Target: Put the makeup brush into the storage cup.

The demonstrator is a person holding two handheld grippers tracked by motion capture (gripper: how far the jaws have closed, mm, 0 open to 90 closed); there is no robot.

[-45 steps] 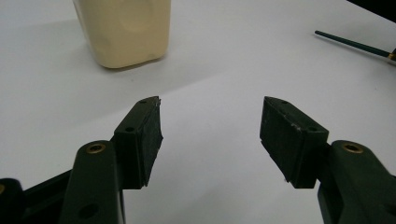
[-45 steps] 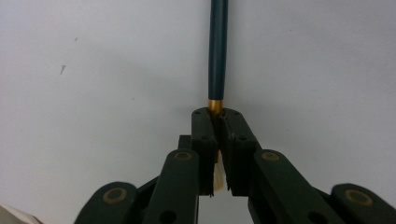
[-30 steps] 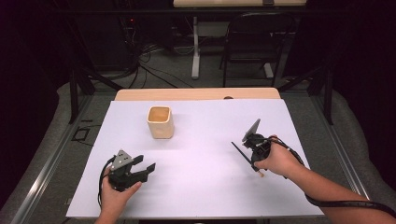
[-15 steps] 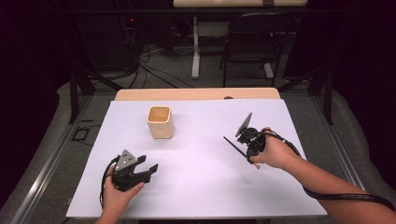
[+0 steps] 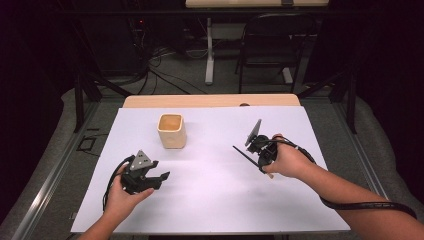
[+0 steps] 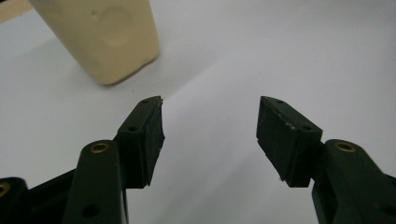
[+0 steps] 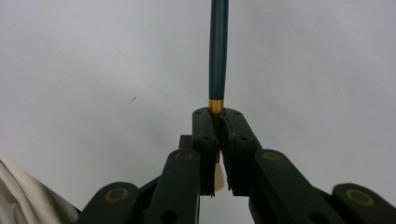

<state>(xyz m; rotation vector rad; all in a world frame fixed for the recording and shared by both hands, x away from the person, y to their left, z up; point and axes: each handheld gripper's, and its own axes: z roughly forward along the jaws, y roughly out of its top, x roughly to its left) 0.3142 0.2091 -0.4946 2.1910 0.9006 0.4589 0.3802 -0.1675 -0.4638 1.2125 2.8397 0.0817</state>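
A cream cup (image 5: 172,131) stands upright on the white table (image 5: 210,200), left of centre; in the left gripper view the cup (image 6: 100,37) is at the upper left. My left gripper (image 5: 161,179) is held low near the front left, open, with nothing between its jaws (image 6: 210,126). My right gripper (image 5: 261,159) is right of centre, shut on a paintbrush (image 5: 245,154). The brush's dark blue handle (image 7: 218,51) sticks out past the jaws toward the left of the table. Its gold ferrule and pale bristles sit between the fingers of my right gripper (image 7: 218,116).
The white sheet covers a wooden table whose far edge (image 5: 210,101) shows. Behind it stand a dark chair (image 5: 272,45) and a desk leg (image 5: 210,55) with cables on the floor. A black cable (image 5: 370,205) trails from the right forearm.
My right gripper has carried the brush a little leftward and farther up the table. The left gripper has shifted only slightly and stays open.
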